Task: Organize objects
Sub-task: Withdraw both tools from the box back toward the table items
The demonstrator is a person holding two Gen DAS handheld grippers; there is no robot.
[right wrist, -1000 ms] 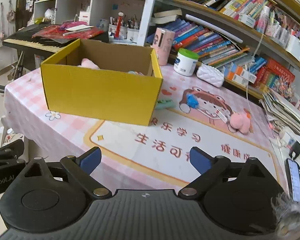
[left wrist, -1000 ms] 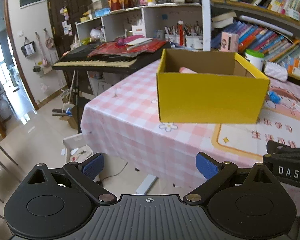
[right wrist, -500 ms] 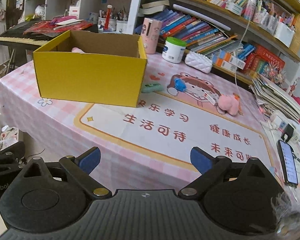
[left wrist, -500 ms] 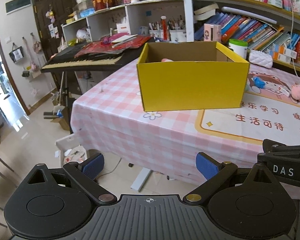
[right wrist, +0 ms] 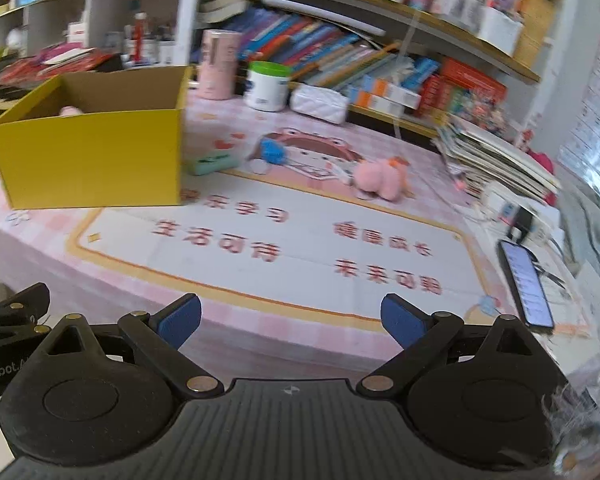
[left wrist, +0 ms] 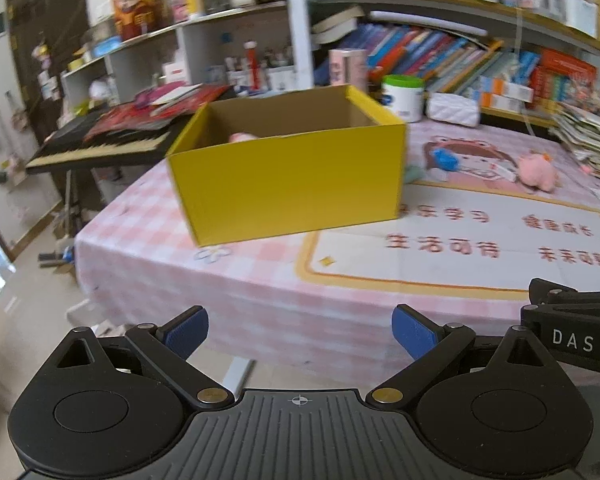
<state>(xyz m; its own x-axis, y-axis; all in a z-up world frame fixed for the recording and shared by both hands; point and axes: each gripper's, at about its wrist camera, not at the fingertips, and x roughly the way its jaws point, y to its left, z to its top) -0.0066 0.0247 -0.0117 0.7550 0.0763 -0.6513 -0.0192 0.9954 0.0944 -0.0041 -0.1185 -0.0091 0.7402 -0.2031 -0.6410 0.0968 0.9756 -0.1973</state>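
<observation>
A yellow cardboard box (left wrist: 288, 184) (right wrist: 92, 160) stands open on the pink checked table, with a pink soft thing (left wrist: 240, 137) inside at its back left. On the mat to its right lie a green toy (right wrist: 212, 161), a blue toy (right wrist: 272, 151) (left wrist: 444, 159) and a pink plush pig (right wrist: 380, 178) (left wrist: 536, 168). My left gripper (left wrist: 300, 330) is open, held off the table's front edge, empty. My right gripper (right wrist: 290, 320) is open too, over the front edge, nothing between its fingers.
A white mat with red characters (right wrist: 284, 236) covers the table's middle. A phone (right wrist: 524, 282) lies at the right edge, near stacked papers (right wrist: 496, 156). A green-lidded white jar (right wrist: 268, 86), pink tube (right wrist: 218, 64) and bookshelves stand behind. A keyboard (left wrist: 100, 148) stands left.
Both views have swung to the right and drawn back from the box; more of the mat, the pink pig and the phone now show. Both grippers stay open.
</observation>
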